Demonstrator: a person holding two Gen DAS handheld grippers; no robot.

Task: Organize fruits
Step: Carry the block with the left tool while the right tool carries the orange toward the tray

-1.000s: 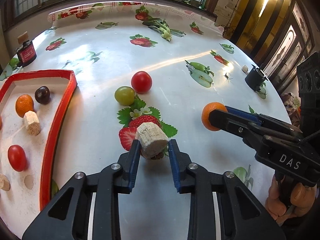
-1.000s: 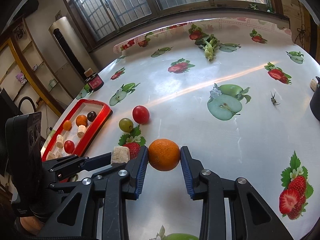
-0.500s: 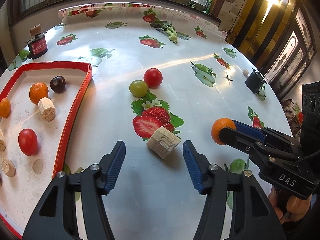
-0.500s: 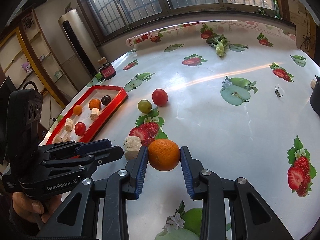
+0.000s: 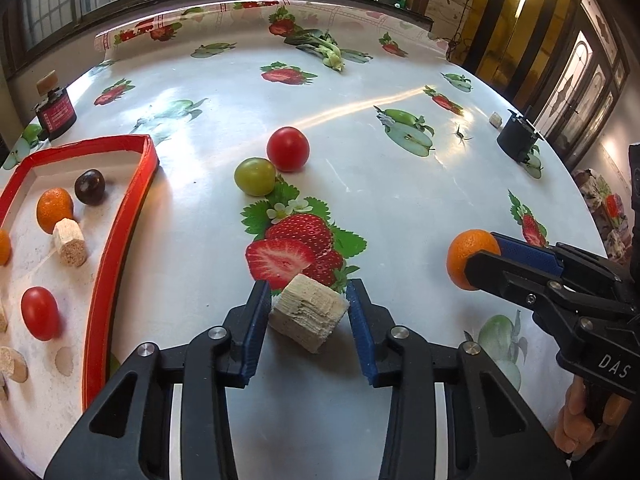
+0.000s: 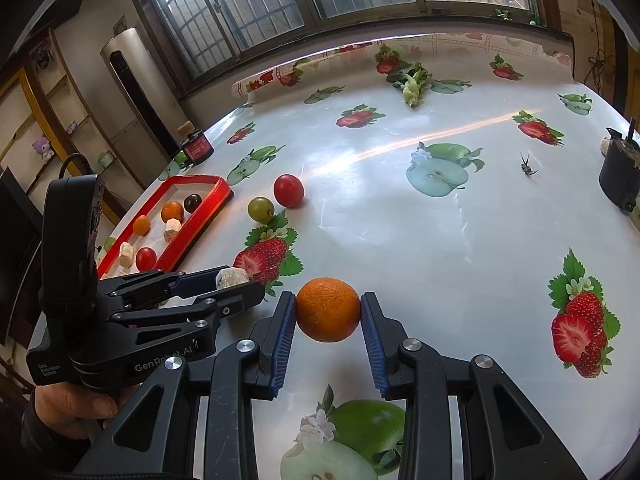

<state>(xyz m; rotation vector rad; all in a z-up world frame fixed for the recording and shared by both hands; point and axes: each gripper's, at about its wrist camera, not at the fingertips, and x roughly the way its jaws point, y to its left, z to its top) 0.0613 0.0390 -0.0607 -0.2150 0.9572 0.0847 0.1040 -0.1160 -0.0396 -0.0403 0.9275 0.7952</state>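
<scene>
My left gripper (image 5: 308, 312) is shut on a beige cork-like block (image 5: 306, 312), low over the table; it also shows in the right wrist view (image 6: 230, 278). My right gripper (image 6: 328, 320) is shut on an orange (image 6: 328, 309), also seen at the right of the left wrist view (image 5: 470, 254). A red tomato (image 5: 288, 149) and a green tomato (image 5: 255, 176) lie on the table. The red tray (image 5: 116, 236) at the left holds an orange (image 5: 54, 209), a dark fruit (image 5: 90, 187), a red tomato (image 5: 39, 313) and cork blocks (image 5: 70, 237).
A red-labelled jar (image 5: 55, 111) stands at the back left. A black pot (image 5: 518, 140) stands at the right edge. A leafy vegetable (image 5: 326, 50) lies at the far side. The tablecloth has printed strawberries and apples.
My left gripper was shut on the block, opened and dropped it onto the table, and has now closed on it again. My right gripper keeps holding the orange.
</scene>
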